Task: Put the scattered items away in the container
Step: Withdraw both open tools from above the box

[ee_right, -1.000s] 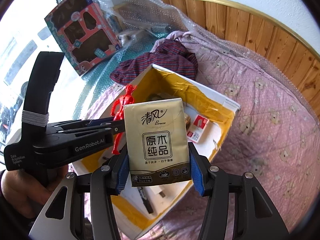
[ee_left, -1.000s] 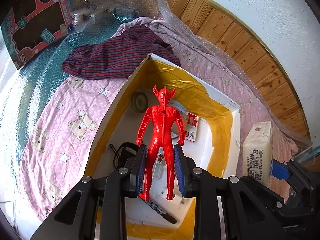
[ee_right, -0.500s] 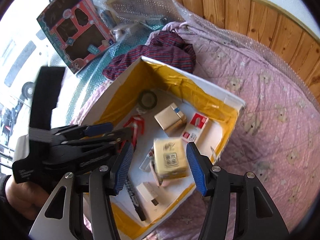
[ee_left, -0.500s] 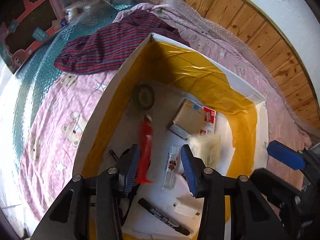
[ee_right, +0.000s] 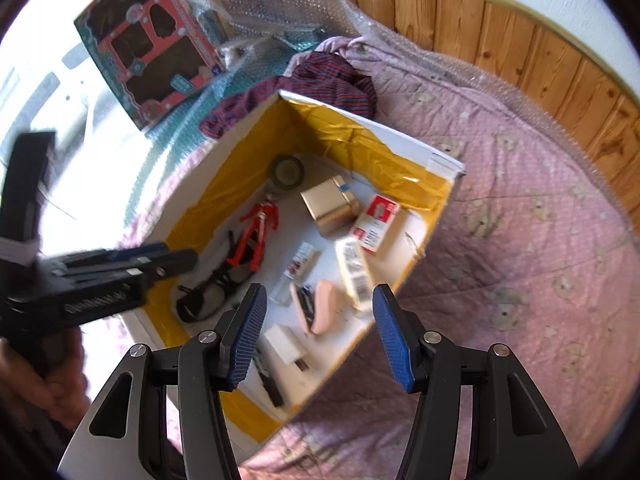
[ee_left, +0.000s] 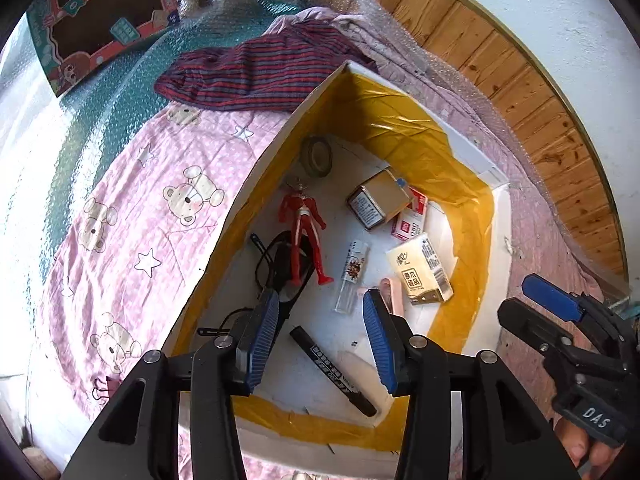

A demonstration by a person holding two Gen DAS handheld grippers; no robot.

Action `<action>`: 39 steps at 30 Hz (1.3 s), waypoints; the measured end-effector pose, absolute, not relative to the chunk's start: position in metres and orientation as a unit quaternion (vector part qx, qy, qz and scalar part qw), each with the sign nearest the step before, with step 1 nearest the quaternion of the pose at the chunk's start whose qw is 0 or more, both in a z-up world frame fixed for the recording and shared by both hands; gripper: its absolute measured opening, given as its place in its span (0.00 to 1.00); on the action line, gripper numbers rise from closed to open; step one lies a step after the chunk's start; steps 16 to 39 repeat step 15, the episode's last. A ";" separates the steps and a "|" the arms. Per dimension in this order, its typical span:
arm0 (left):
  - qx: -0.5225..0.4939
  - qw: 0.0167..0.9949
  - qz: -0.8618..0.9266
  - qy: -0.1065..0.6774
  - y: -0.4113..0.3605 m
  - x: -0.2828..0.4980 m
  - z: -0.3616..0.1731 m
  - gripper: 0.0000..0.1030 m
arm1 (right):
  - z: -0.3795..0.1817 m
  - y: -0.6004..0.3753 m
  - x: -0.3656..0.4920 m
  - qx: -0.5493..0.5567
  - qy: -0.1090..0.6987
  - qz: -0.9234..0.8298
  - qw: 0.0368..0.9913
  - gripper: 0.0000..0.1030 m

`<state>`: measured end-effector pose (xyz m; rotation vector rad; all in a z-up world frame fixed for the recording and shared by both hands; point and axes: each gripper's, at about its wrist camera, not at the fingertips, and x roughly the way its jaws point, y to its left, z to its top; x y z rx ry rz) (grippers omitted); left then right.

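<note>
Both the left gripper (ee_left: 320, 336) and right gripper (ee_right: 318, 336) hover with jaws spread and empty over the box (ee_left: 472, 160); the red figure (ee_left: 304, 236) and tissue pack (ee_left: 420, 272) lie inside, so the next move is finding any remaining item on the bed (ee_left: 160, 184).

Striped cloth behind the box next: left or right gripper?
Left, probably. The red-and-navy striped cloth lies beyond the far-left corner of the yellow-lined white box, nearer the open left gripper; right gripper open too.

Red toy figure (ee_left: 303, 232) and tissue pack (ee_left: 420, 273) lie flat inside the yellow-taped white box (ee_left: 472, 156).
</note>
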<state>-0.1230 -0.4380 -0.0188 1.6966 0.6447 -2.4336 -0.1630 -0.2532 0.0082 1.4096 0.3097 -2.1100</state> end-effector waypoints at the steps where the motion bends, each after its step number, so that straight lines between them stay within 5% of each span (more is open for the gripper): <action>1: 0.555 0.049 -0.804 0.207 -0.435 -0.122 -0.014 0.45 | 0.009 -0.253 -0.159 0.525 0.125 -0.793 0.283 0.57; 15: 0.497 0.036 -0.849 0.175 -0.418 -0.087 0.046 0.46 | 0.039 -0.251 -0.107 0.490 0.161 -0.813 0.269 0.57; 39: 0.497 0.036 -0.849 0.175 -0.418 -0.087 0.046 0.46 | 0.039 -0.251 -0.107 0.490 0.161 -0.813 0.269 0.57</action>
